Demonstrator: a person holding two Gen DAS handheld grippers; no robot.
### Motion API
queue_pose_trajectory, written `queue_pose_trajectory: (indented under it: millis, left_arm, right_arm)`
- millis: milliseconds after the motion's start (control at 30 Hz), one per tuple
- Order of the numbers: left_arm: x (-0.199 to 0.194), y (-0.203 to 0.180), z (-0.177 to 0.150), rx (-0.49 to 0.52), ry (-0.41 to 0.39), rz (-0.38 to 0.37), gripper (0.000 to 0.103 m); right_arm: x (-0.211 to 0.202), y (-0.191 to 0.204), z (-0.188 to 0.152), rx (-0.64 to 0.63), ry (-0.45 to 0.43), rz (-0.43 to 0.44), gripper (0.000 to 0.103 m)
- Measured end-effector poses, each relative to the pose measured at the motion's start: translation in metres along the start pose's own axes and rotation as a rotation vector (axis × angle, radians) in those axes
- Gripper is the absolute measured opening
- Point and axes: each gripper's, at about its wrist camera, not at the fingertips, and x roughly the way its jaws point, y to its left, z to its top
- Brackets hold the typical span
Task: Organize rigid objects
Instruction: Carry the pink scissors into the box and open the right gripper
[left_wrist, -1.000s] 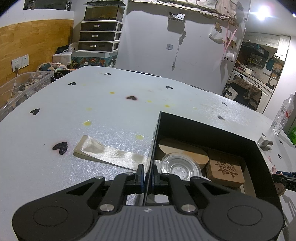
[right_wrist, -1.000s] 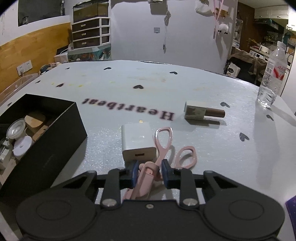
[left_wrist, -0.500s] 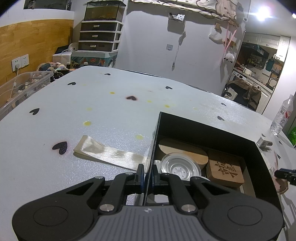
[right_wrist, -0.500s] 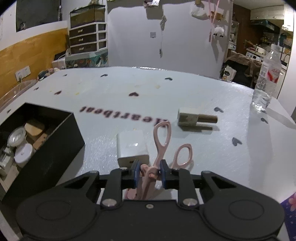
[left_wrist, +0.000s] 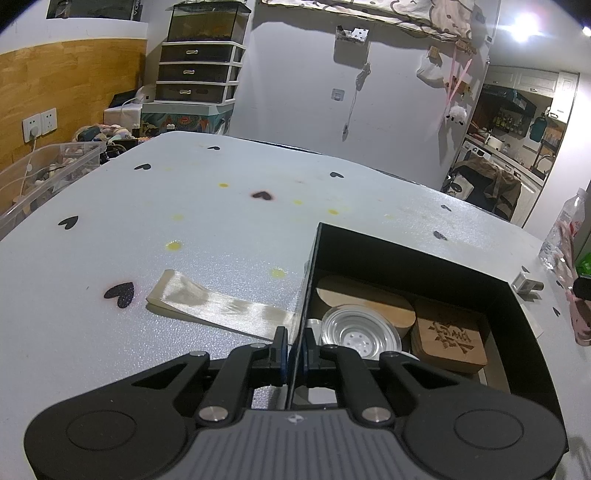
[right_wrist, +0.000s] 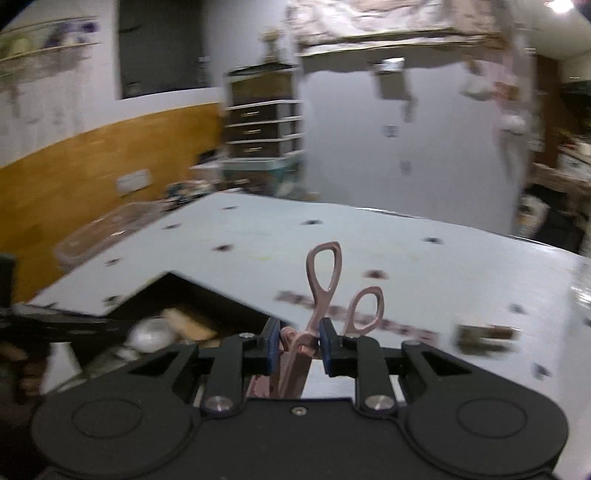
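Currently the right gripper is clenched on the pink scissors, pads bearing on the shank near the pivot; the 2 finger loops stick out forward and the sheathed blade end points back under the gripper body. Scissors are off the table, in the air to the right of the black box. Right view is motion-blurred, so the exact contact line on the pads is not readable.

Left gripper is clamped on the near-left wall of the black box, jaws nearly closed with only the thin wall between them.

Handling estimate: scissors look light, stiff, smooth plastic over metal. A grip close to the pivot keeps the 2 halves from swinging apart, but the long loops give leverage, so the piece could rotate in the pads if it bumps the box rim.

Box contents visible: metal dish, carved wooden block, round wooden piece. Free floor space appears limited, so the scissors likely need to go in flat on top.
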Motion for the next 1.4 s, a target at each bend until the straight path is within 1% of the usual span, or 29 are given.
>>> queue_pose_trajectory:
  millis: [133,233,267,333,400,533,667,767,800,833,867,900,1133,1167,1200,1233,1267,1300,1367,1400]
  left_arm:
    - [0.0,0.0,0.0,0.0,0.0,-0.001,0.008]
    - [0.0,0.0,0.0,0.0,0.0,-0.001,0.008]
    - [0.0,0.0,0.0,-0.001,-0.001,-0.001,0.008]
    - [0.0,0.0,0.0,-0.001,0.0,0.0,0.008]
    - [0.0,0.0,0.0,-0.003,-0.001,-0.001,0.008]
    - [0.0,-0.001,0.0,-0.001,-0.001,-0.002,0.008]
    - [-0.001,-0.001,0.001,-0.002,-0.001,-0.003,0.008]
    - [-0.001,-0.002,0.001,-0.001,-0.001,-0.004,0.008]
    - [-0.001,-0.002,0.001,-0.001,-0.001,-0.004,0.008]
    - [-0.001,-0.002,0.001,-0.002,-0.001,-0.004,0.008]
    - [-0.001,-0.002,0.001,-0.002,-0.001,-0.004,0.008]
    - [-0.001,-0.002,0.001,-0.001,-0.001,-0.003,0.008]
    - [-0.001,-0.002,0.001,-0.002,-0.001,-0.003,0.008]
    - [-0.001,-0.002,0.001,-0.002,-0.001,-0.004,0.008]
    - [-0.001,-0.002,0.001,-0.002,-0.001,-0.003,0.008]
    - [-0.001,-0.002,0.001,-0.002,-0.001,-0.003,0.008]
    - [-0.001,-0.002,0.001,-0.002,-0.001,-0.003,0.008]
    - [-0.001,-0.002,0.001,-0.002,-0.001,-0.004,0.008]
    - [-0.001,-0.002,0.001,-0.002,-0.001,-0.004,0.008]
    - [-0.001,-0.002,0.001,-0.001,-0.001,-0.003,0.008]
  right_arm:
    - [0.009,0.024,0.004,-0.094,0.05,0.146,0.023]
    - [0.018,0.042,0.008,-0.202,0.098,0.261,0.023]
    - [0.023,0.047,0.009,-0.246,0.117,0.293,0.023]
    - [0.029,0.058,0.008,-0.336,0.157,0.329,0.023]
    - [0.035,0.067,0.007,-0.406,0.195,0.347,0.023]
    - [0.045,0.078,0.005,-0.469,0.274,0.379,0.023]
    - [0.054,0.085,-0.001,-0.532,0.335,0.32,0.024]
    - [0.055,0.084,-0.003,-0.529,0.365,0.33,0.024]
    - [0.055,0.083,-0.003,-0.522,0.377,0.338,0.028]
    - [0.055,0.083,-0.003,-0.511,0.38,0.34,0.033]
    - [0.054,0.082,-0.002,-0.5,0.379,0.335,0.05]
    - [0.052,0.081,-0.001,-0.496,0.373,0.327,0.055]
    - [0.046,0.077,0.001,-0.458,0.355,0.325,0.056]
    - [0.045,0.076,0.002,-0.449,0.351,0.329,0.059]
    - [0.044,0.074,0.003,-0.436,0.347,0.333,0.065]
    - [0.044,0.074,0.004,-0.424,0.342,0.338,0.069]
    - [0.043,0.073,0.005,-0.41,0.332,0.347,0.077]
    - [0.041,0.071,0.006,-0.398,0.321,0.355,0.081]
    - [0.037,0.068,0.007,-0.371,0.301,0.365,0.082]
    - [0.036,0.066,0.008,-0.355,0.292,0.367,0.086]
